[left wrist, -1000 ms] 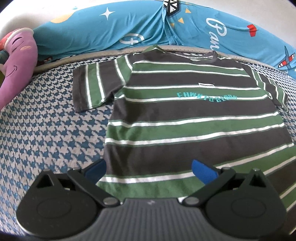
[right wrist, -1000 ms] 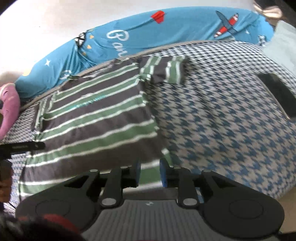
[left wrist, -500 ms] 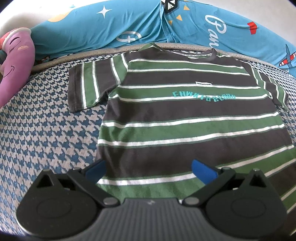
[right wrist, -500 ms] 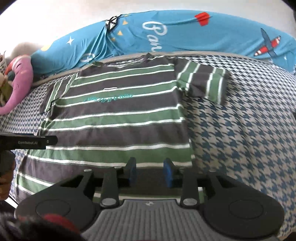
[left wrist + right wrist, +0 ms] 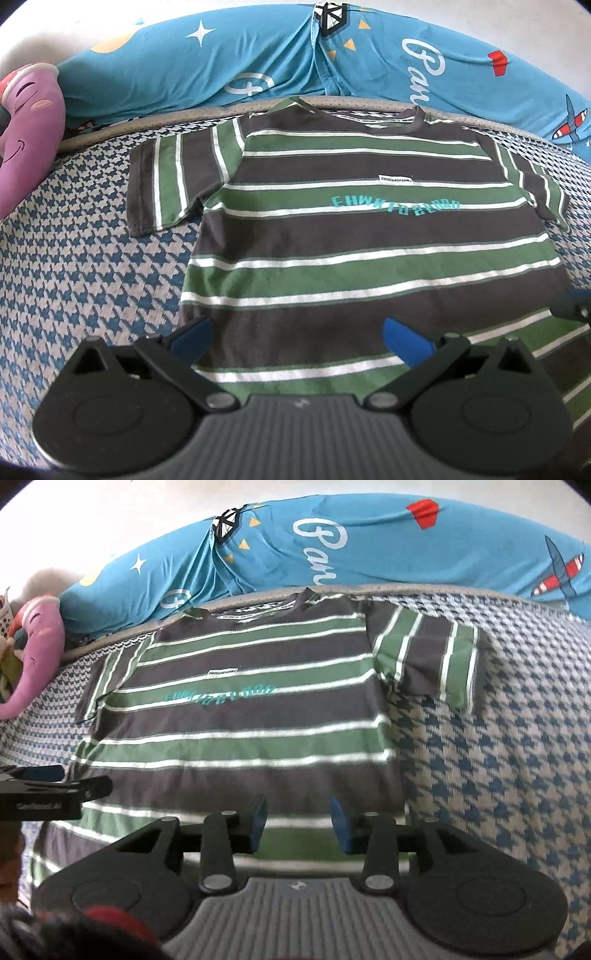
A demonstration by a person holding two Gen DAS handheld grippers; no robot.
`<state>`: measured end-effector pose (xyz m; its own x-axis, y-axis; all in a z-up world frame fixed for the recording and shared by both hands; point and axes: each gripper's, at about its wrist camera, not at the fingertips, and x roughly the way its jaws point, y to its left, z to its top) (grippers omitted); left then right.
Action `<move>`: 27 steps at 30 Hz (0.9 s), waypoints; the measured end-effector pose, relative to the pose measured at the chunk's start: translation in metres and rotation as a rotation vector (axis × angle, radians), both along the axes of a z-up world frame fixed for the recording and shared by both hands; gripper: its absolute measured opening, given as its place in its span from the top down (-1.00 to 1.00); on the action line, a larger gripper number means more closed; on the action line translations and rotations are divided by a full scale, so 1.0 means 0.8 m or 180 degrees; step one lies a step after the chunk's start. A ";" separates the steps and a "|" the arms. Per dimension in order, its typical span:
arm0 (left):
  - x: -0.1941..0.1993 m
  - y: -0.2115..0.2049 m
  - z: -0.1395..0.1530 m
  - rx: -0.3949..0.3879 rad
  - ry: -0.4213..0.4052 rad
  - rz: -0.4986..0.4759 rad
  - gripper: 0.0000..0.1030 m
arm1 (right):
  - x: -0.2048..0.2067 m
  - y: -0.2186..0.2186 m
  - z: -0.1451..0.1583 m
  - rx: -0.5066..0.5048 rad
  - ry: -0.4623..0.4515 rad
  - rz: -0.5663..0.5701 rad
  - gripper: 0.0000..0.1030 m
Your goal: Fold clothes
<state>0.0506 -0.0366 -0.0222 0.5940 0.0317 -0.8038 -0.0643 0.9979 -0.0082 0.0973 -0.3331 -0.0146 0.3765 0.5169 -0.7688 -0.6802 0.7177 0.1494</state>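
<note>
A dark grey T-shirt with green and white stripes (image 5: pixel 354 236) (image 5: pixel 240 716) lies flat, front up, on the houndstooth bed cover, collar at the far end. Both short sleeves are spread out to the sides. My left gripper (image 5: pixel 297 338) hovers wide open over the shirt's lower left part, near the hem. My right gripper (image 5: pixel 298 821) is open, its blue fingertips over the lower right part of the shirt, nothing held between them. The left gripper's side shows at the left edge of the right wrist view (image 5: pixel 48 794).
The blue-and-grey houndstooth bed cover (image 5: pixel 81 280) (image 5: pixel 498 775) spreads on both sides of the shirt. A long blue printed pillow (image 5: pixel 295 55) (image 5: pixel 369 542) runs along the far edge. A pink plush toy (image 5: pixel 26 125) (image 5: pixel 33 653) sits at the far left.
The right gripper has swung left over the shirt's lower part and opened wider. The left gripper stayed wide open and drifted slightly, the shirt lying still.
</note>
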 end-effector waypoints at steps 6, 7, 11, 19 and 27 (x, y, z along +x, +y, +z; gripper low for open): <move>0.004 -0.010 -0.002 0.0008 0.0009 -0.0043 -1.00 | 0.011 0.020 -0.008 0.0022 0.0106 0.0067 0.23; 0.005 -0.013 -0.003 0.0013 0.0014 -0.0051 -1.00 | 0.012 0.024 -0.009 0.0023 0.0115 0.0087 0.23; 0.007 -0.023 -0.003 0.0039 0.0002 -0.0093 -1.00 | 0.014 0.039 -0.009 0.0050 0.0069 0.0170 0.23; 0.007 -0.035 0.004 -0.0001 -0.0153 -0.0201 -0.99 | 0.032 0.055 -0.008 0.0083 0.0000 0.0097 0.22; 0.023 -0.039 0.010 -0.0088 -0.0211 -0.0238 -0.86 | 0.061 0.049 -0.007 0.0170 0.0027 -0.0148 0.22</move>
<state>0.0693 -0.0678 -0.0138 0.6457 -0.0364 -0.7627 0.0121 0.9992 -0.0375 0.1465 -0.2936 -0.0201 0.3947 0.5394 -0.7438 -0.6448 0.7393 0.1940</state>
